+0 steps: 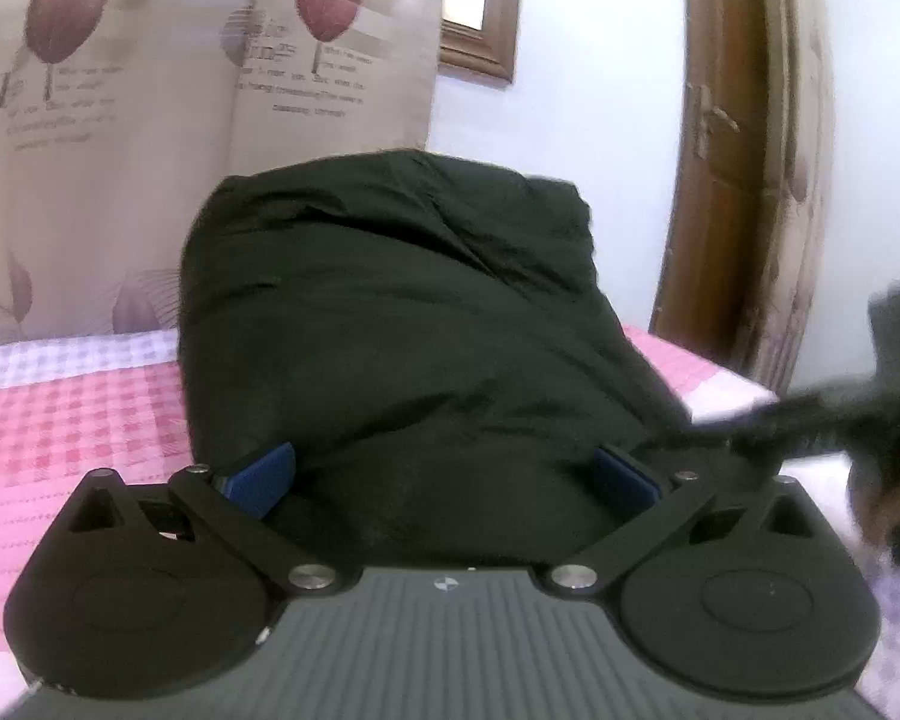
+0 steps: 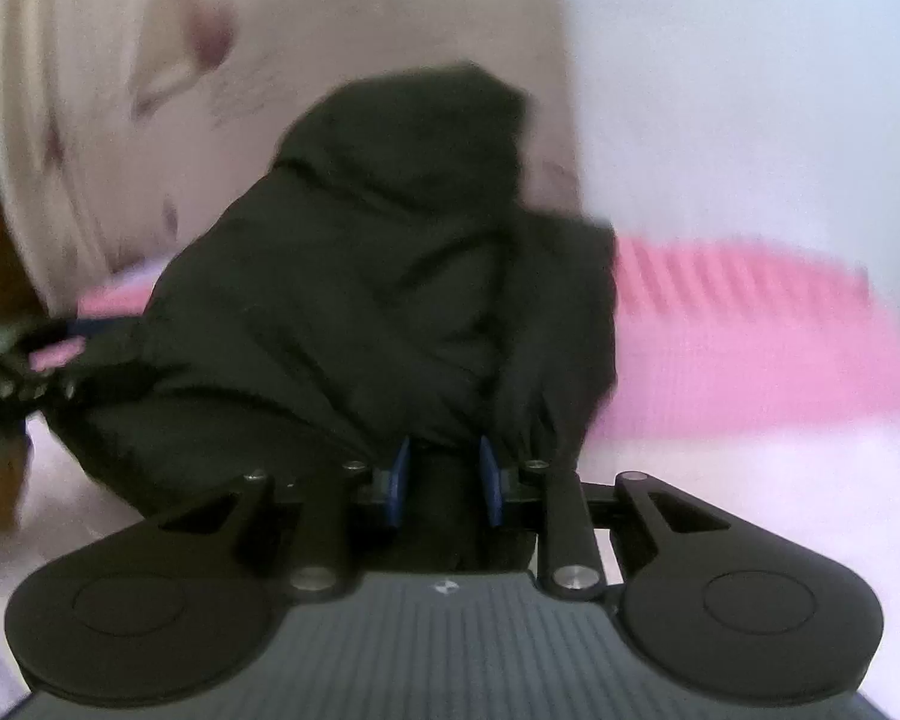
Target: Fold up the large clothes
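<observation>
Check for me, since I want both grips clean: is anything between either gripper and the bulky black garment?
Nothing visible. The bulky black garment fills the wide gap of the left gripper, and the right gripper is pinched on a fold of it, above the pink checked bedcover.

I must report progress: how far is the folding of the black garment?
Done: the black garment is already bunched into a thick bundle on the pink bedcover. In hand: the right gripper pinches a fold; the left gripper's wide jaws straddle the bundle. Left: flattening it into a neat fold.
</observation>
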A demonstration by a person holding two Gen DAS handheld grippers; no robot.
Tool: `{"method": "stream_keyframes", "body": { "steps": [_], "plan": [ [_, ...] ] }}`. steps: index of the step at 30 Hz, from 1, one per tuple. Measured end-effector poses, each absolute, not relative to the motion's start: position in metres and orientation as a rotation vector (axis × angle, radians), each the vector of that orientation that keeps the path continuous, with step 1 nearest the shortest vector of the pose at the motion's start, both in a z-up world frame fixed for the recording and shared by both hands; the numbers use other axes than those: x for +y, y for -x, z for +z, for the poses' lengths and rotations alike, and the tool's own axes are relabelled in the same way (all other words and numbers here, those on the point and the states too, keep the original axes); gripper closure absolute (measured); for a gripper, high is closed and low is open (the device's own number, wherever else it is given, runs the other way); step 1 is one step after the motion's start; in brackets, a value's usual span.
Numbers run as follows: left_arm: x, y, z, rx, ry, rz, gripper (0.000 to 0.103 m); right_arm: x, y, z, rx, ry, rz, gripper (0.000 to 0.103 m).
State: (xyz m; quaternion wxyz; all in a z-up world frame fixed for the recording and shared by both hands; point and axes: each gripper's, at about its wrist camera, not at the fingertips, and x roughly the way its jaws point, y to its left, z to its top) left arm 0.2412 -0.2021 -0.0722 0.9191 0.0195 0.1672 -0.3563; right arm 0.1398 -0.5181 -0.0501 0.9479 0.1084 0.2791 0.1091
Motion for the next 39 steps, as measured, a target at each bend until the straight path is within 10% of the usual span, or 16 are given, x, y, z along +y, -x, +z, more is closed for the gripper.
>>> {"method": "stream_keyframes", "body": {
  "steps": [13, 24, 39],
  "plan": [
    [-0.234, -0.252, -0.072, 0.356, 0.033, -0.798, 0.013, -0.523, -0.135, -0.062, 0.555, -0.312, 0.22, 0.078],
    [-0.238, -0.248, -0.079, 0.341, -0.002, -0.823, 0.003, -0.452, -0.197, 0.085, 0.306, 0.082, 0.351, 0.078],
    [-0.236, -0.244, -0.09, 0.332, 0.024, -0.866, 0.0, -0.452, -0.305, -0.004, 0.682, 0.238, 0.197, 0.08]
  ]
}}
